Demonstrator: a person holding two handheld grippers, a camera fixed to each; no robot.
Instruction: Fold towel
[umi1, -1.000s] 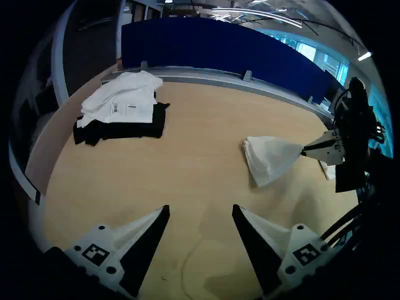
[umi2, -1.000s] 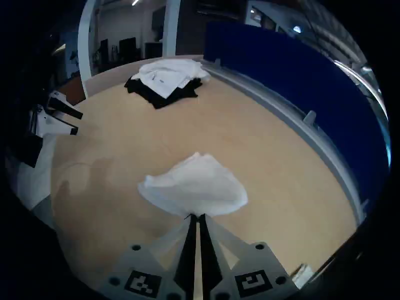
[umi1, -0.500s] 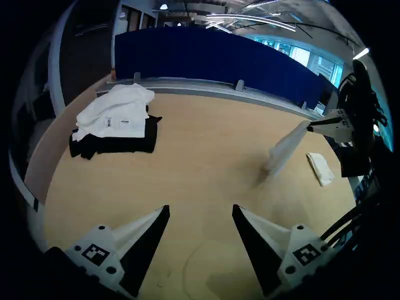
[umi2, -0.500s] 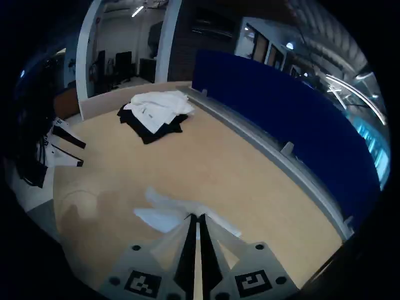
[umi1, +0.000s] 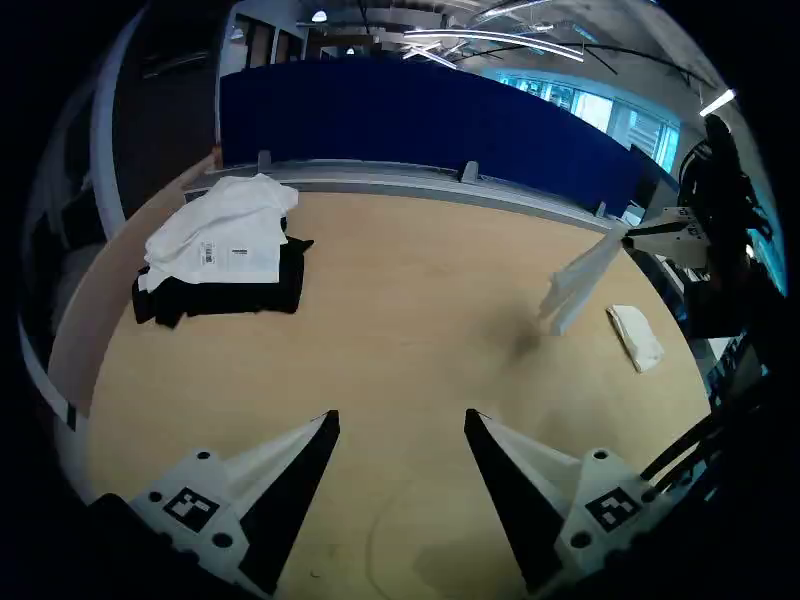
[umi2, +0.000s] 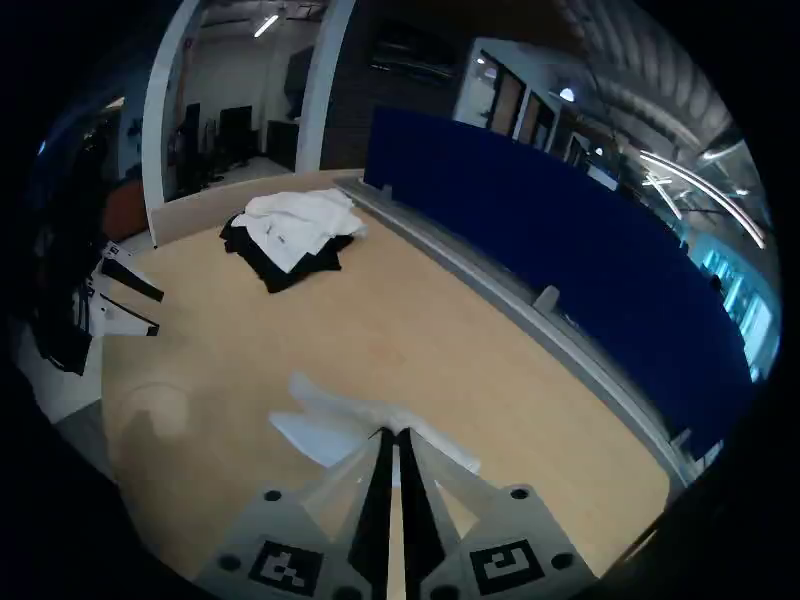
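Observation:
A white towel hangs clear of the wooden table, pinched at one corner by my right gripper at the far right of the left gripper view. In the right gripper view the same towel droops just past my right gripper, whose fingers are shut on it. My left gripper stands open over the near table edge with nothing between its fingers. It also appears at the left of the right gripper view as the left gripper.
A pile of white and black clothes lies at the table's far left corner. A small folded white cloth sits near the right edge. A blue partition runs along the table's back. A dark chair stands behind the right gripper.
The right gripper has lifted the towel off the table; it lay bunched on the wood a second ago and now hangs in the air. The left gripper stays open in place.

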